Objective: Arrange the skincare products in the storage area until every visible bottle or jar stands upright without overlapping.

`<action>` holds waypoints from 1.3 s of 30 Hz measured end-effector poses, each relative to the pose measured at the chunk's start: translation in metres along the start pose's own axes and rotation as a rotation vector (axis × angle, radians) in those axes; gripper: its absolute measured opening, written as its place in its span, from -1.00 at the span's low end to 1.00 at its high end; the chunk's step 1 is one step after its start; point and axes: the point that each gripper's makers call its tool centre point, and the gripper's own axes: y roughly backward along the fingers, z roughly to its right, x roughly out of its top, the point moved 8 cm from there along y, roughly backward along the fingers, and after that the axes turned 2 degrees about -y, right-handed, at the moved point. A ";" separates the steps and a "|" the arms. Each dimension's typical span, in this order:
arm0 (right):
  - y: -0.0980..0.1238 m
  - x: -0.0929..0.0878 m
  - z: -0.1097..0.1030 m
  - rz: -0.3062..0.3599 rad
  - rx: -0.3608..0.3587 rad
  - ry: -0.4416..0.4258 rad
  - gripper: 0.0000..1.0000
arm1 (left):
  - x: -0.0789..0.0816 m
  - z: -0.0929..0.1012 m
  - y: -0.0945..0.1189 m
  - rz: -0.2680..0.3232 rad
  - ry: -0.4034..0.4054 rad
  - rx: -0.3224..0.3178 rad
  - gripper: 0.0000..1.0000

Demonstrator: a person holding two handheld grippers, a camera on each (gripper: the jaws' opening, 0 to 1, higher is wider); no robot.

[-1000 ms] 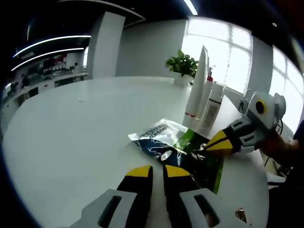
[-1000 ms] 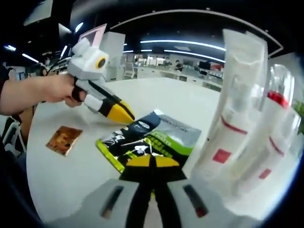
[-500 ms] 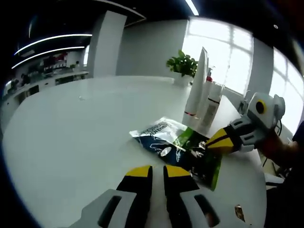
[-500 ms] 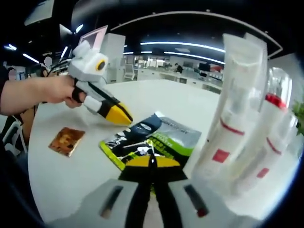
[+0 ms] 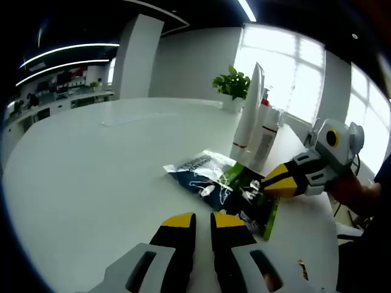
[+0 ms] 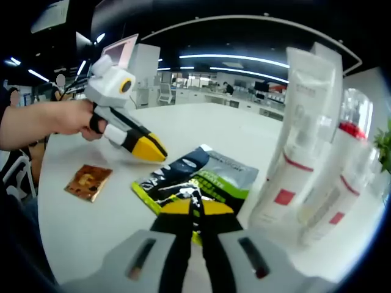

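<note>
The white counter (image 5: 91, 177) carries a stack of flat sachets, a green and black one (image 6: 183, 186) overlapping a dark blue and silver one (image 6: 214, 165). In the right gripper view, the right hand-held gripper (image 6: 194, 210) has its yellow-tipped jaws clenched together on the near edge of the green and black sachet. The left hand-held gripper (image 5: 203, 223) hovers just short of the sachets with its jaws nearly closed and nothing between them; in the right gripper view it is held by a hand (image 6: 67, 119) with its tip close to the far edge of the stack. Upright white tubes (image 6: 302, 140) and red-capped bottles (image 6: 342, 171) stand grouped just beside the sachets. A small brown packet (image 6: 88, 182) lies apart. A potted plant (image 5: 233, 85) stands at the far edge.
</note>
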 end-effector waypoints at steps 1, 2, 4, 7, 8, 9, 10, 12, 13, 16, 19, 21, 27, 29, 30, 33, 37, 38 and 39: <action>0.000 0.000 0.001 -0.004 -0.001 -0.001 -0.93 | 0.000 0.002 -0.001 -0.003 -0.009 -0.001 -0.83; 0.000 -0.001 0.002 -0.007 -0.002 -0.001 -0.94 | 0.000 0.002 -0.001 -0.006 -0.012 -0.002 -0.83; 0.000 -0.001 0.003 -0.009 -0.004 -0.001 -0.94 | 0.000 0.003 -0.002 -0.010 -0.010 -0.011 -0.83; 0.000 -0.003 0.003 -0.016 -0.004 0.001 -0.95 | 0.000 0.005 -0.003 -0.012 -0.017 -0.012 -0.83; 0.000 -0.003 0.003 -0.017 -0.001 -0.001 -0.95 | 0.000 0.004 -0.003 -0.011 -0.023 -0.007 -0.83; 0.000 -0.003 0.003 -0.017 0.000 -0.002 -0.95 | 0.000 0.004 -0.003 -0.008 -0.010 -0.010 -0.83; 0.000 -0.004 0.004 -0.020 -0.003 0.002 -0.95 | 0.000 0.005 -0.004 -0.009 -0.006 -0.015 -0.83; 0.000 -0.005 0.004 -0.015 -0.001 -0.008 -0.96 | 0.000 0.006 -0.004 -0.010 -0.018 -0.016 -0.83; 0.000 -0.005 0.004 -0.015 -0.003 -0.008 -0.96 | 0.000 0.007 -0.004 -0.011 -0.020 -0.019 -0.83; 0.000 -0.005 0.004 -0.016 -0.003 -0.007 -0.96 | 0.000 0.007 -0.004 -0.011 -0.027 -0.010 -0.83; 0.000 -0.005 0.005 -0.018 -0.003 -0.008 -0.96 | -0.001 0.007 -0.004 -0.011 -0.025 -0.011 -0.83; 0.001 -0.005 0.005 -0.017 -0.005 -0.008 -0.96 | -0.001 0.008 -0.005 -0.010 -0.025 -0.013 -0.83; 0.001 -0.004 0.005 -0.017 -0.007 -0.006 -0.96 | 0.000 0.007 -0.004 -0.007 -0.024 -0.011 -0.83; 0.001 -0.004 0.004 -0.018 -0.011 0.004 -0.96 | 0.001 0.007 -0.003 -0.001 -0.019 -0.011 -0.83; 0.002 -0.003 0.003 -0.015 -0.011 0.005 -0.96 | 0.001 0.007 -0.002 0.002 -0.019 -0.010 -0.83; 0.004 -0.001 0.003 -0.003 -0.014 0.009 -0.96 | 0.003 0.004 0.003 0.021 -0.023 0.003 -0.83; 0.007 0.001 0.000 0.013 -0.002 -0.001 -0.95 | 0.003 0.003 0.009 0.039 -0.017 0.014 -0.83; 0.008 0.001 -0.001 0.017 0.002 -0.004 -0.95 | 0.002 0.003 0.010 0.042 -0.017 0.019 -0.83; 0.008 0.001 -0.003 0.019 0.004 -0.002 -0.95 | 0.002 0.003 0.011 0.042 -0.019 0.022 -0.83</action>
